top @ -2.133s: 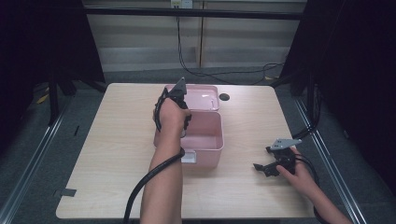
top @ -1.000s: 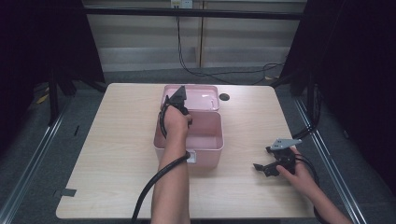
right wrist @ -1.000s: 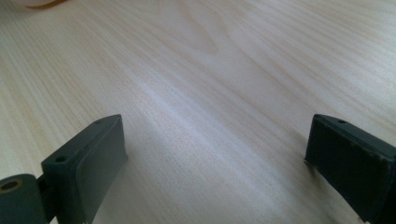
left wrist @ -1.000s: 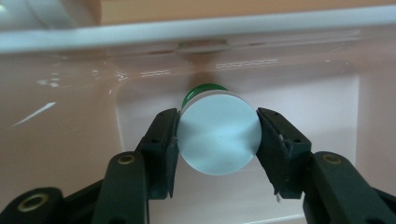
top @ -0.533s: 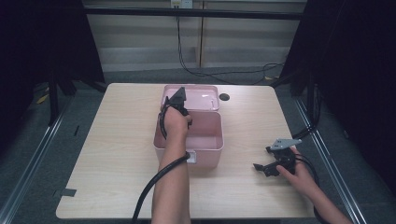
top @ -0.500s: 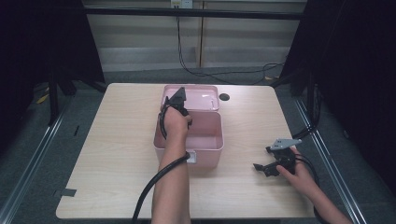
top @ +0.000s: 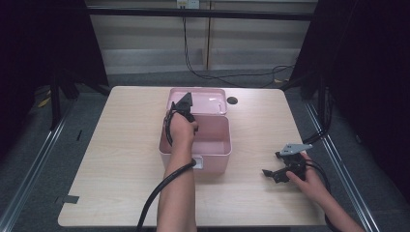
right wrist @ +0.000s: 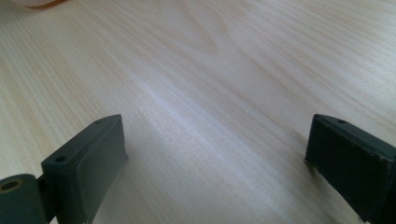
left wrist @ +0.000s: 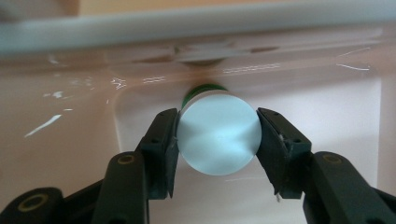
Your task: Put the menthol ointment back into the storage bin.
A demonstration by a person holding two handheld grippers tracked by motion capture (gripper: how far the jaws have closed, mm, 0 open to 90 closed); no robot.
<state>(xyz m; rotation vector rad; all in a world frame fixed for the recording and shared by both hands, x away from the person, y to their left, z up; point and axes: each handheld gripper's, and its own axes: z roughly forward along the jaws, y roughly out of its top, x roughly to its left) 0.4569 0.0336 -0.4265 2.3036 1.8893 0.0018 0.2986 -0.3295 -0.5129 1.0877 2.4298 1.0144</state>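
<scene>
Box: a pink box [top: 212,154] stood open mid-table, its lid [top: 198,100] laid back on the far side; the left gripper [top: 185,107] reached in over the far rim.
Left jaws: clenched on a cylinder [left wrist: 219,134], one jaw on each side of it; the pale round end faced the camera, a green band showing behind.
Axis: the cylinder's long axis ran straight away from the jaws, toward the box's inner wall, which lay close beyond its far end.
Right jaws: the right gripper [top: 283,166] lay on the table [top: 121,145] well to the box's right, jaws spread wide, nothing between them but bare wood.
Nearer hand: the left; judged, any setting-down fell to it alone, the cylinder already being inside the box.
</scene>
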